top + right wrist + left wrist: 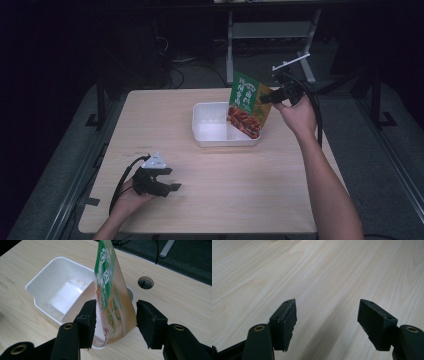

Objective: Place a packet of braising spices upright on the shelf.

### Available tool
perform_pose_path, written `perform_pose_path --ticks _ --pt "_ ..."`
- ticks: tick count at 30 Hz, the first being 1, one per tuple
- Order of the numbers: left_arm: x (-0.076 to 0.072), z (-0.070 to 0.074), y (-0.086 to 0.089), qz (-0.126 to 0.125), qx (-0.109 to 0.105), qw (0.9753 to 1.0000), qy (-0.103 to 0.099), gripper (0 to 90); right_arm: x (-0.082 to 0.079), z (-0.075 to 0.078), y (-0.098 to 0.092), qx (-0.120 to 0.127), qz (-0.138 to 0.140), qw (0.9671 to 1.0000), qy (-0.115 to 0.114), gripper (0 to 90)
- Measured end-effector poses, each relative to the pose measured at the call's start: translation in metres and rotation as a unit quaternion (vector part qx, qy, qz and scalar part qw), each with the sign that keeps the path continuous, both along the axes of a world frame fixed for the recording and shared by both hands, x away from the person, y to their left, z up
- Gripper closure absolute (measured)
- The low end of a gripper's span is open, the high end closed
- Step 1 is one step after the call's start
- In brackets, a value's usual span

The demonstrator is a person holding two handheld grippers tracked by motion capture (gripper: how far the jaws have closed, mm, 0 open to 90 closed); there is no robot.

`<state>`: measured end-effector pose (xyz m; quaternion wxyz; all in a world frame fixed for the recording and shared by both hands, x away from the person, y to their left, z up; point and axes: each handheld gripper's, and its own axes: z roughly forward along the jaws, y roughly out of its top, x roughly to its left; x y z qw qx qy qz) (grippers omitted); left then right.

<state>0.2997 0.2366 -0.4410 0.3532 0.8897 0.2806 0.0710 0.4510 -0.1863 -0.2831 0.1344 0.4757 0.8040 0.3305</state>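
A green snack pouch (247,105) with red food printed on it stands upright in the right end of a white plastic tub (210,125), its lower end inside the tub. My right gripper (265,98) is at the pouch's upper right edge. In the right gripper view the pouch (110,290) sits edge-on between the jaws of my right gripper (116,303), close to the left one and with a gap to the right one, so the gripper is open. The tub (42,275) looks bare apart from the pouch. My left gripper (172,179) rests open at the front left, and in its own view my left gripper (327,307) has bare wood between the jaws.
The light wooden table (200,200) has a round cable hole (145,282) just behind the tub. A metal stand (270,35) and cables sit on the dark floor beyond the far edge.
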Motion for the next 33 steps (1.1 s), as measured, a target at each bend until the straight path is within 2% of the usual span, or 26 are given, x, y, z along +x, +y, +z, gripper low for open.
perform_pose_path --ticks 6,19,33 --pt "0.000 0.000 0.000 0.000 0.001 1.0000 0.000 31.3 -0.006 -0.005 -0.010 0.003 0.001 0.9999 0.010 48.6" --pt "0.000 0.000 0.000 0.005 0.001 1.0000 0.000 30.6 -0.030 -0.008 -0.024 0.025 0.016 0.9995 0.007 47.7" --pt "0.000 0.000 0.000 0.005 0.005 1.0000 0.001 30.0 -0.053 -0.027 -0.039 0.043 0.024 0.9985 0.025 46.3"
